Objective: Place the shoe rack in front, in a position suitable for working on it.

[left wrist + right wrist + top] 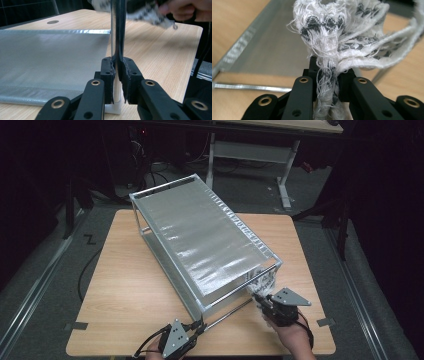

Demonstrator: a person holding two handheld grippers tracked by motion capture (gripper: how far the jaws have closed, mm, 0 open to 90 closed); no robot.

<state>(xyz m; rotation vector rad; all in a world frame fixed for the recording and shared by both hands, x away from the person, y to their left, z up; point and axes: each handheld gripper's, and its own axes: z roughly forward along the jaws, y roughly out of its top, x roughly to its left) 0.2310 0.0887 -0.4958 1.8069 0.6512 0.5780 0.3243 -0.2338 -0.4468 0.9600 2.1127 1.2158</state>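
A: Metal rod (117, 32) stands clenched in the left gripper (118, 75), at the rack's (200, 240) near corner on the table (130, 290).

B: And the right gripper (329, 75)?

A: Clamped on a frayed cloth (342, 32), seemingly touching the rack's near right corner.

Dim room, grey floor (45, 270), white desk (260, 150)

You're working on a light wooden table (135, 285) — grey floor (45, 285) runs around it. Beyond the far edge you see a white-legged desk (250, 150) in the dark, with cables (150, 167) bunched on the floor beside it.
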